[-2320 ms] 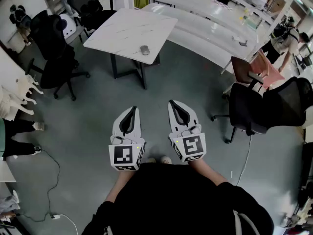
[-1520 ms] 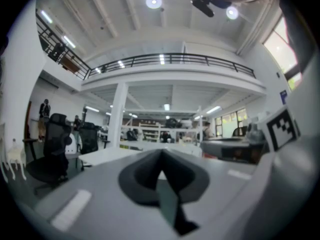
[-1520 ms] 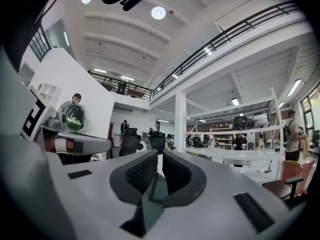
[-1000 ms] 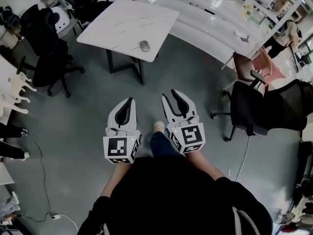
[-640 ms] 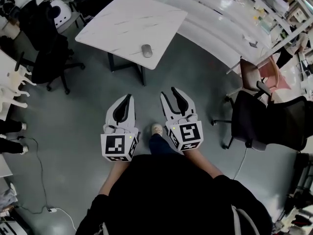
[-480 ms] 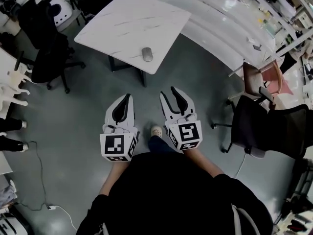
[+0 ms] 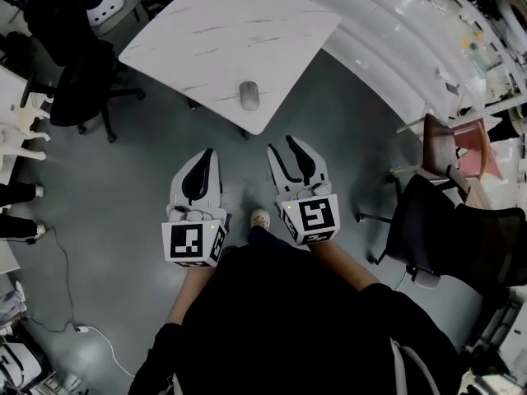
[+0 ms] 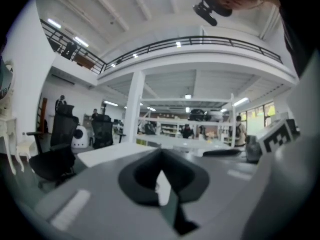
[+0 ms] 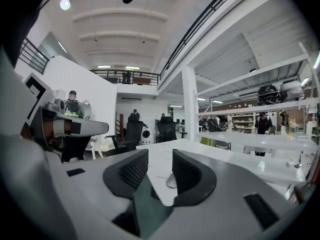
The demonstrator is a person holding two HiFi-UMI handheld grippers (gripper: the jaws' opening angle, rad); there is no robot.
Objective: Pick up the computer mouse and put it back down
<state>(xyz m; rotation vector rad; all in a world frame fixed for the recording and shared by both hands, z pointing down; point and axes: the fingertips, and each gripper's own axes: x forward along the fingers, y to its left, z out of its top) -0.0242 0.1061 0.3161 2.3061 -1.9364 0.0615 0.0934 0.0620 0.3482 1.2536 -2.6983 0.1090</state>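
The white table [image 7: 206,39] sits closer to the person than it did a moment ago, so the walk-up looks nearly over, and the pick-up has not begun. The right gripper [image 7: 282,146], just short of the table's near corner, has spread its jaws wider, with nothing between them. The left gripper [image 7: 206,156] beside it has its jaws pressed together, empty. The computer mouse [image 7: 249,95], a smooth grey oval, lies flat on the table by that corner.
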